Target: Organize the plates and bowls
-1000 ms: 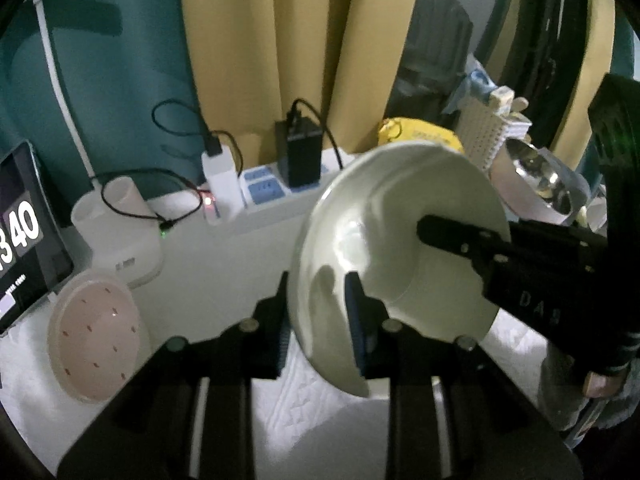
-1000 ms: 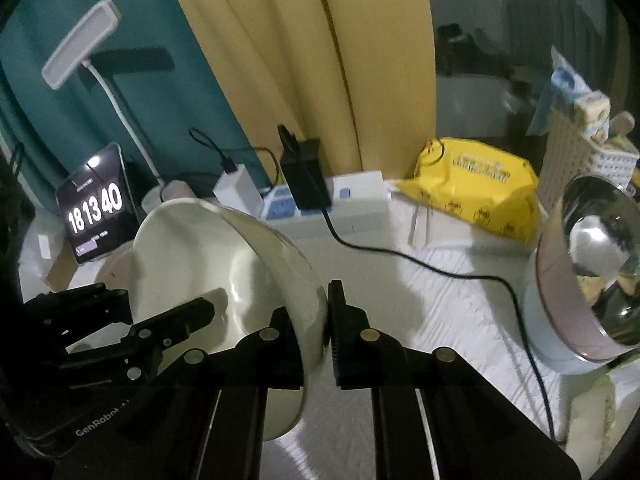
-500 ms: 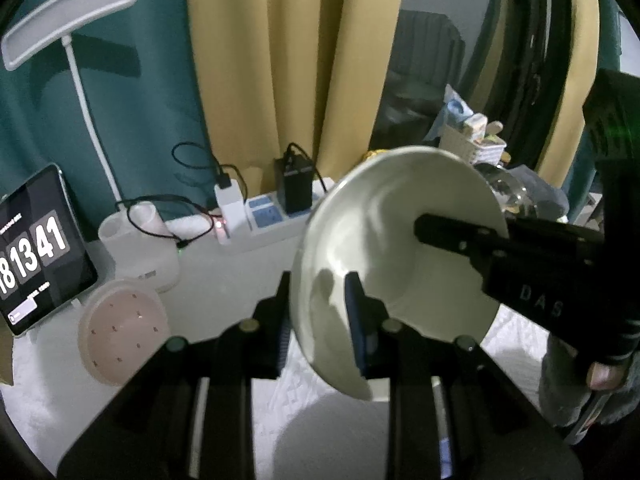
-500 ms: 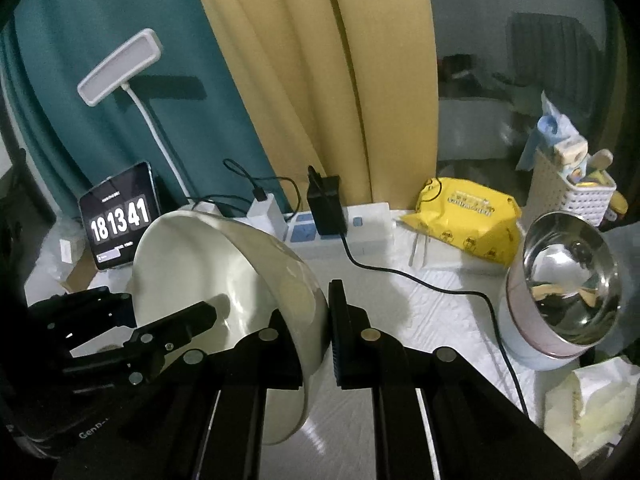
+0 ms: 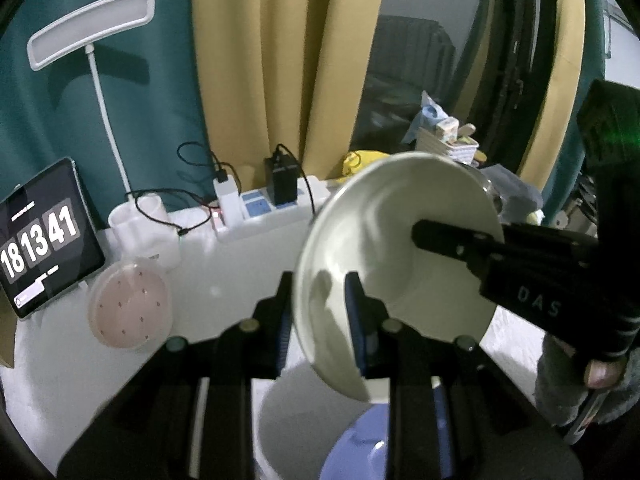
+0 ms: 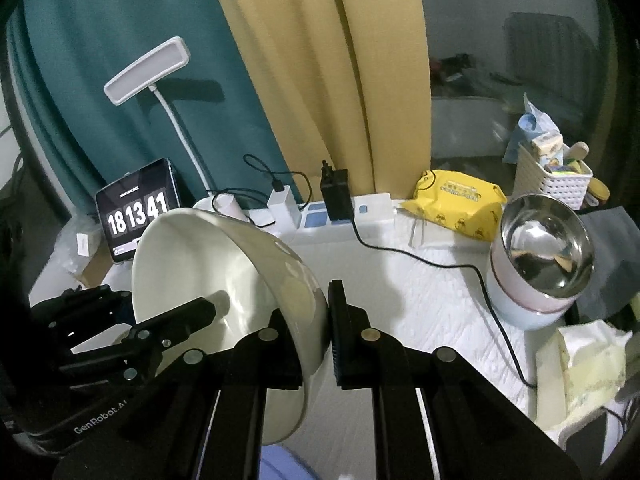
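A white bowl [image 5: 384, 240] hangs tilted above the table, held from both sides. My left gripper [image 5: 318, 292] is shut on its near rim, one finger inside and one outside. My right gripper [image 6: 316, 308] is shut on the opposite rim of the bowl [image 6: 192, 264]; its inner finger [image 5: 440, 236] reaches in from the right in the left wrist view. Below the bowl sit a blue dish [image 5: 360, 444] and a white dish [image 5: 288, 412], both partly hidden by my fingers. A pink round dish [image 5: 130, 308] lies at the left.
A steel bowl in a pink-white pot [image 6: 544, 256] stands at the right. Along the back are a power strip [image 6: 340, 216] with cables, a tablet clock [image 6: 138, 210], a desk lamp [image 6: 148, 70], a yellow pack [image 6: 460, 204] and a white basket [image 6: 556, 180].
Both grippers have risen with the white bowl between them, and the table looks farther away. The blue dish and white dish have come into view beneath the bowl.
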A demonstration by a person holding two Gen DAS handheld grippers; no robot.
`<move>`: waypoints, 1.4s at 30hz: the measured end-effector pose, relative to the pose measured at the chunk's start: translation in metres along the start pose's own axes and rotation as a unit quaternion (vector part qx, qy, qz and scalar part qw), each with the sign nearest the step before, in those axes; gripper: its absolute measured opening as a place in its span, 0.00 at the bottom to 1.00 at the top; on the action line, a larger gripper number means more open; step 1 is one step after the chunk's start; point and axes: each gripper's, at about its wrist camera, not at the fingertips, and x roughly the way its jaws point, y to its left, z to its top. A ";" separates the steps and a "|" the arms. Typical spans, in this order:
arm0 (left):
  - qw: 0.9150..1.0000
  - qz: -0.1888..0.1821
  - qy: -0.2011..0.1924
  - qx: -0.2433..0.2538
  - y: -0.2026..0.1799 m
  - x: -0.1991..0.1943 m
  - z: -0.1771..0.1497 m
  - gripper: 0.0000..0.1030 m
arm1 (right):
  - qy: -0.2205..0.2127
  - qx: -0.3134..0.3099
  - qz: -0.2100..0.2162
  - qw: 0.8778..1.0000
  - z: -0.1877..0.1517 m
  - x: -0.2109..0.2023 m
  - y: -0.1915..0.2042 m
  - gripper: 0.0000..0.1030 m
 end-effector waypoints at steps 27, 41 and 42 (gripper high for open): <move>1.000 -0.017 0.011 0.010 -0.016 -0.057 -0.078 0.25 | 0.028 -0.003 -0.012 1.000 -0.071 -0.052 0.038 0.11; 0.999 -0.003 0.044 0.021 -0.026 -0.047 -0.116 0.25 | 0.075 0.014 -0.022 0.997 -0.111 -0.041 0.038 0.11; 0.999 -0.001 0.044 0.023 -0.027 -0.046 -0.117 0.25 | 0.077 0.007 -0.030 0.997 -0.114 -0.040 0.041 0.11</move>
